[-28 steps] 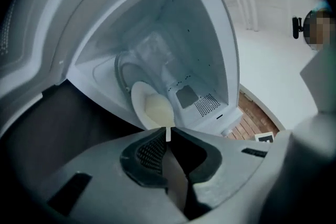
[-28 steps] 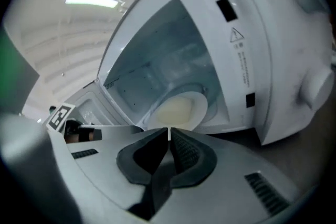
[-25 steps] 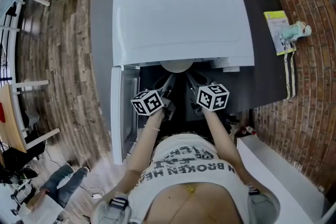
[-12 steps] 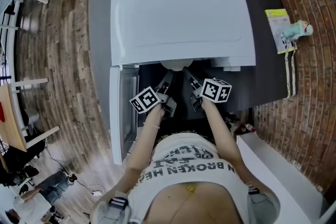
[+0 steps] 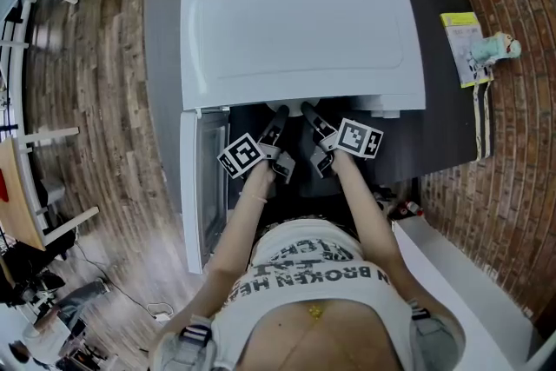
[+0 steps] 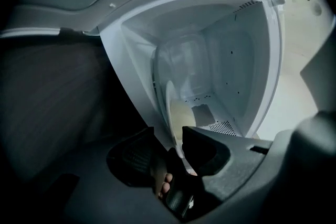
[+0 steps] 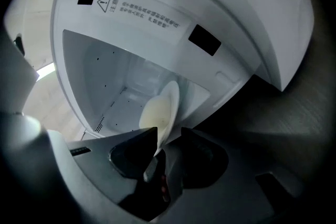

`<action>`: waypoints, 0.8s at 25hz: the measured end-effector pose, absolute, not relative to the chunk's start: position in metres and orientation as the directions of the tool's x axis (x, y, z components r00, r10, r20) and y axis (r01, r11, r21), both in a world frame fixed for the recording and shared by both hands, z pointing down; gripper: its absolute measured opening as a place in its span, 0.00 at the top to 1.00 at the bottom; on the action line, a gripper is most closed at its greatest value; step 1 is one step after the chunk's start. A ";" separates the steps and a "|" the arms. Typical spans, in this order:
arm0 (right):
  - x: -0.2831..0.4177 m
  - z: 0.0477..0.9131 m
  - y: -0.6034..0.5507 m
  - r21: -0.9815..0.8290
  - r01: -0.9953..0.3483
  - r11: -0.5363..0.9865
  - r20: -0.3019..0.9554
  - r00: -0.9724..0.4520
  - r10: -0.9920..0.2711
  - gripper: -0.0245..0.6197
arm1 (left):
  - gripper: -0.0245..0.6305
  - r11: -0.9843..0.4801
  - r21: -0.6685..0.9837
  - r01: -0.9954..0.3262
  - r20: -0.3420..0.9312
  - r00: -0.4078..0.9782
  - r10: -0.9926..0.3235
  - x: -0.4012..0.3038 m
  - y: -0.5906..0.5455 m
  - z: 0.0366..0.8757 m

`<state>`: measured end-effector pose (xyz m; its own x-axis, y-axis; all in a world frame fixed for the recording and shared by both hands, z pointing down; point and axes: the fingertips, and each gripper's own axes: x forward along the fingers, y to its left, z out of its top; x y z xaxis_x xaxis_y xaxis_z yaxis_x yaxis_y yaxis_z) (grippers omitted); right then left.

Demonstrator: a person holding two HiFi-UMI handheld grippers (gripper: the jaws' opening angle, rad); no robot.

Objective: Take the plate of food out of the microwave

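Note:
The white microwave [image 5: 300,22] stands on a dark grey table [image 5: 434,126] with its door [image 5: 193,187] swung open to the left. Inside it a white plate [image 6: 172,107] holds pale yellow food [image 6: 181,115]; the plate [image 7: 167,102] also shows in the right gripper view. My left gripper [image 5: 278,113] and right gripper [image 5: 306,110] reach side by side into the opening. In both gripper views the plate's rim runs into the gap of the left gripper [image 6: 169,136] and the right gripper [image 7: 169,136]. Both pairs of jaws have just been opening and stand wide, pads off the rim. In the head view the microwave's top hides the plate.
A yellow-green pad with a small pale figure [image 5: 469,43] lies at the table's right edge. A white ledge [image 5: 469,291] sits low at the right beside the brick surface. Wooden floor runs along the left, with chairs and people far off.
Both grippers moved forward into the microwave's mouth, rolled, and their jaws opened. The plate edge seen earlier below the microwave's front is now hidden in the head view.

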<state>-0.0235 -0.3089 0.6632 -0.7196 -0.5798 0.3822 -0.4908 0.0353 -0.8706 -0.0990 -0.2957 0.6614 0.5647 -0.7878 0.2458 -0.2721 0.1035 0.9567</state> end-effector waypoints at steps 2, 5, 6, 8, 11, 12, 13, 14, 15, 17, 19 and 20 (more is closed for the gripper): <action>-0.025 0.664 -0.310 -0.875 -0.483 0.030 0.380 -0.725 -0.575 0.77 | 0.73 0.108 0.960 -0.259 0.241 0.563 -0.791 -0.099 -0.297 0.662; -0.028 0.662 -0.311 -0.885 -0.465 0.030 0.366 -0.733 -0.574 0.81 | 0.74 0.112 0.965 -0.237 0.229 0.552 -0.802 -0.100 -0.300 0.662; -0.028 0.662 -0.311 -0.885 -0.465 0.035 0.363 -0.735 -0.573 0.83 | 0.76 0.110 0.967 -0.231 0.223 0.549 -0.805 -0.100 -0.301 0.661; -0.029 0.661 -0.312 -0.884 -0.465 0.043 0.359 -0.735 -0.575 0.86 | 0.84 0.100 0.967 -0.236 0.217 0.546 -0.809 -0.100 -0.303 0.660; -0.029 0.660 -0.313 -0.898 -0.439 0.025 0.344 -0.736 -0.583 0.88 | 0.91 0.091 0.968 -0.234 0.208 0.548 -0.810 -0.101 -0.304 0.659; -0.028 0.659 -0.313 -0.902 -0.432 0.019 0.340 -0.736 -0.585 0.88 | 0.91 0.091 0.969 -0.230 0.207 0.549 -0.809 -0.100 -0.304 0.659; -0.028 0.659 -0.313 -0.903 -0.429 0.017 0.339 -0.737 -0.585 0.89 | 0.91 0.091 0.969 -0.231 0.207 0.551 -0.808 -0.100 -0.304 0.659; -0.029 0.658 -0.312 -0.903 -0.430 0.018 0.340 -0.738 -0.584 0.89 | 0.91 0.088 0.968 -0.236 0.209 0.553 -0.807 -0.101 -0.303 0.658; -0.029 0.658 -0.311 -0.903 -0.430 0.018 0.340 -0.738 -0.583 0.89 | 0.91 0.085 0.967 -0.242 0.210 0.554 -0.806 -0.101 -0.302 0.658; -0.028 0.656 -0.310 -0.903 -0.429 0.019 0.338 -0.738 -0.584 0.89 | 0.92 0.079 0.967 -0.244 0.206 0.556 -0.805 -0.100 -0.302 0.656; -0.028 0.655 -0.309 -0.902 -0.431 0.021 0.338 -0.736 -0.586 0.89 | 0.92 0.080 0.968 -0.236 0.202 0.557 -0.805 -0.100 -0.301 0.654; -0.027 0.654 -0.309 -0.900 -0.435 0.023 0.340 -0.736 -0.586 0.89 | 0.92 0.084 0.969 -0.232 0.203 0.557 -0.805 -0.099 -0.300 0.654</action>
<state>-0.0274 -0.3086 0.6540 -0.7358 -0.5856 0.3401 -0.4347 0.0233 -0.9003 -0.0991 -0.3000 0.6542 0.5571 -0.8053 0.2029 -0.2323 0.0835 0.9691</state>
